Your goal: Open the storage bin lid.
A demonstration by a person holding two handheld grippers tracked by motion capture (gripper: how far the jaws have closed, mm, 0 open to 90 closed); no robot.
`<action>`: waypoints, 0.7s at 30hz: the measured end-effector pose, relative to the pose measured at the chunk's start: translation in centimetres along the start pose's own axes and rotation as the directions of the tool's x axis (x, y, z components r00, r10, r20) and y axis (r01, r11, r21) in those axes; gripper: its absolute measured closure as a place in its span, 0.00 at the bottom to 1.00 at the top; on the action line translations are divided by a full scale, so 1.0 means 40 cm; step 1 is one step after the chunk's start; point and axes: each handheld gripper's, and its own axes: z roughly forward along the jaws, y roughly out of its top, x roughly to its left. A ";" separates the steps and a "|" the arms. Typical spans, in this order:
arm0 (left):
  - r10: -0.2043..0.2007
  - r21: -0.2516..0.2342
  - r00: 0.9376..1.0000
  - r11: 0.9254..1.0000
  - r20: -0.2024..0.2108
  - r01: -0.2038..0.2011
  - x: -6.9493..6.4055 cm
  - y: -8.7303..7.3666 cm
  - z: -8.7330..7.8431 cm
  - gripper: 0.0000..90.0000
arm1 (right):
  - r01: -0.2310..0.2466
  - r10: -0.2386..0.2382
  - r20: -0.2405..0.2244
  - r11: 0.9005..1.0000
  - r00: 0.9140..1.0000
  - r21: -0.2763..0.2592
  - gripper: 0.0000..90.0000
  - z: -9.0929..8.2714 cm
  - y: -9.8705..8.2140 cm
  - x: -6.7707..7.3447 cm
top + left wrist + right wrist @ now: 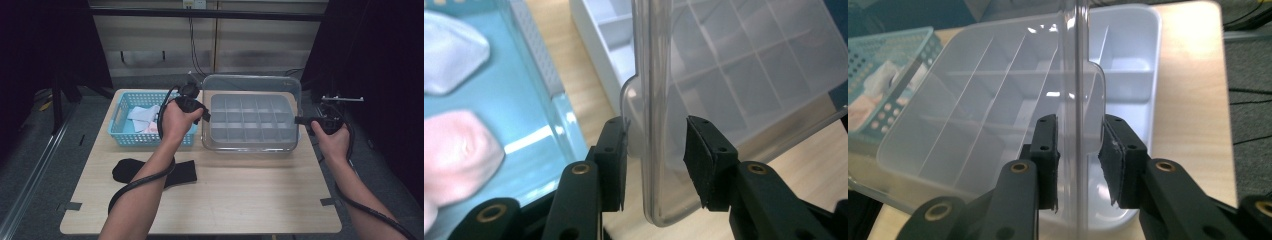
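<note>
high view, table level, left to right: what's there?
Black socks → blue basket → left gripper → clear lid over the divided box → right gripper.

A pale wooden table (240,200) is standing on grey floor (35,165). Beige wall panels (150,45) are running behind its far edge, cables (192,40) hanging down them, darkness flanking both sides.
</note>
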 end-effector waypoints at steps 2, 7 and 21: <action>-0.009 0.010 1.000 1.000 0.003 0.009 0.005 -0.029 -0.009 0.69 | -0.007 0.008 -0.014 1.000 1.000 0.014 0.77 0.001 -0.023 0.009; -0.015 0.010 1.000 1.000 0.012 0.015 0.012 -0.067 -0.024 0.70 | -0.013 0.015 -0.040 0.999 0.999 0.036 0.78 -0.002 -0.063 0.026; 0.012 0.034 0.999 0.999 0.036 -0.013 0.037 -0.215 -0.034 0.72 | 0.008 0.001 -0.094 0.995 0.996 0.099 0.80 -0.008 -0.183 0.061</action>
